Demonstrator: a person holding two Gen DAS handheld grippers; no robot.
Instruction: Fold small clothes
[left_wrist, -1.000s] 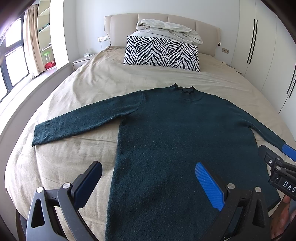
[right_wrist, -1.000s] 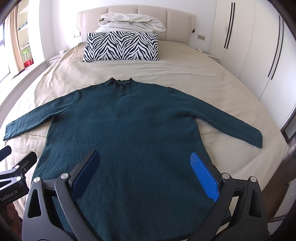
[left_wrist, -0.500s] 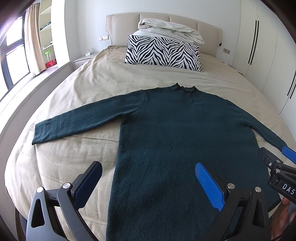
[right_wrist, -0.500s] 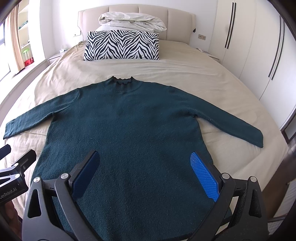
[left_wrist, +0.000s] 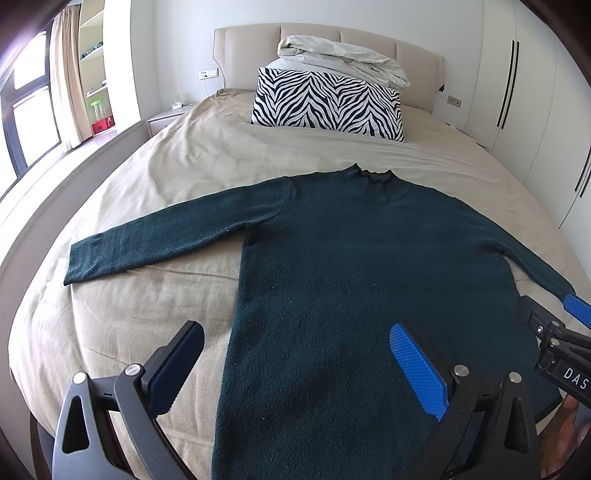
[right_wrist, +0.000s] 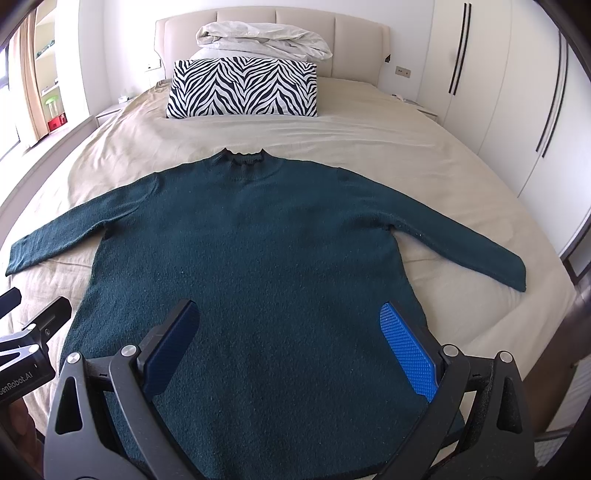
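A dark green sweater (left_wrist: 362, 266) lies flat, face up, on the beige bed (left_wrist: 177, 177), both sleeves spread out, collar towards the headboard. It also shows in the right wrist view (right_wrist: 258, 251). My left gripper (left_wrist: 295, 354) is open and empty, above the sweater's lower left edge. My right gripper (right_wrist: 288, 332) is open and empty, above the sweater's lower body. The right gripper shows at the right edge of the left wrist view (left_wrist: 554, 332); the left gripper shows at the left edge of the right wrist view (right_wrist: 29, 332).
A zebra-striped pillow (left_wrist: 327, 105) leans on the headboard with a folded white duvet (left_wrist: 343, 59) on top. White wardrobes (right_wrist: 517, 92) stand to the right. A window and shelves (left_wrist: 92, 66) are to the left.
Both grippers have shifted slightly; the view sits a little lower over the sweater. The sweater has not moved and the jaws stay open.
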